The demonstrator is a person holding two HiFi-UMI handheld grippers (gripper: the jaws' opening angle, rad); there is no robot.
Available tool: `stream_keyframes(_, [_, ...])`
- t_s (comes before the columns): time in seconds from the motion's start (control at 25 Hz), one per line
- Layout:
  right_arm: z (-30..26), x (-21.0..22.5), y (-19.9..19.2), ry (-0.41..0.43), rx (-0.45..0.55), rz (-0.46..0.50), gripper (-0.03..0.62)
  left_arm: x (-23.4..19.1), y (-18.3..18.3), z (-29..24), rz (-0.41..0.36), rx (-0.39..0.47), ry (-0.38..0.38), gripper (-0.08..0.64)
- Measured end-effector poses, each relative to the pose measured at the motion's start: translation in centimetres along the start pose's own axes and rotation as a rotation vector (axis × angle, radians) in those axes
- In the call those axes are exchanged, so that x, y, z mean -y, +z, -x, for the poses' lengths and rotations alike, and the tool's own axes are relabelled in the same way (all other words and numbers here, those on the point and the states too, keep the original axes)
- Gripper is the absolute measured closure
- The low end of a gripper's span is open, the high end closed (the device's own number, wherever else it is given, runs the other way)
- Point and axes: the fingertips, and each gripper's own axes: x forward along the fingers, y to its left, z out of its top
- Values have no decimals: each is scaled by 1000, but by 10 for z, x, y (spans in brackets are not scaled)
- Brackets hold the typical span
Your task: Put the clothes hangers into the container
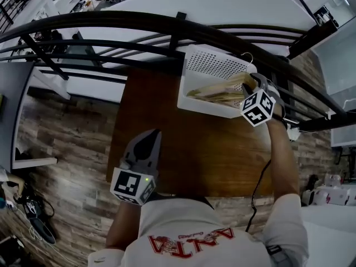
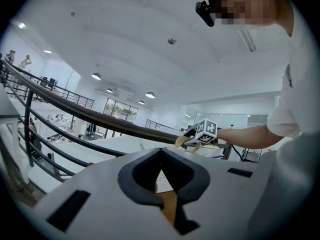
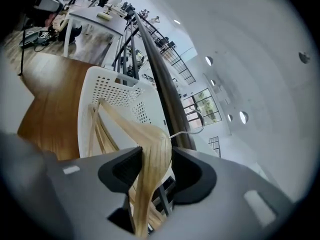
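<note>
Placement step under way, by my read. On the idle side, the left hand-held gripper (image 1: 148,142) hovers over the desk (image 1: 189,154) near its front-left corner, jaws closed tip to tip with nothing between them. The white perforated container (image 1: 214,65) sits at the desk's back-right corner, close to the dark railing (image 1: 111,24). Wooden hangers (image 1: 214,92) already lie in it. The right hand-held gripper (image 1: 255,83) is over the container's right end, jaws clamped on the wooden shoulder of a hanger (image 3: 127,129), pads pressing both faces. Its wire hook (image 3: 199,118) pokes out past the jaws toward the railing. The hanger's arms run down into the container, onto or just above the pile; can't tell which. Next move, as I judge it: lower until the hanger rests on the others, steer the hook clear of rim and railing, then open the jaws and back straight out.
</note>
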Motion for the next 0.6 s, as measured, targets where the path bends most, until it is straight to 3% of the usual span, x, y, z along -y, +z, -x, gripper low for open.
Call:
stream_keyframes(0.32, [-19,-19,-2,-10,-75,115,405,-14,-2,7,7,4,37,551])
stream_keyframes(0.48, [6,-17,11,-25,0,21,410,-11,1,7,-6,6,30,551])
stream_keyframes(0.6, [45,-14,27,-62,144,-149,516,-3,7,6,-23,11,22,551])
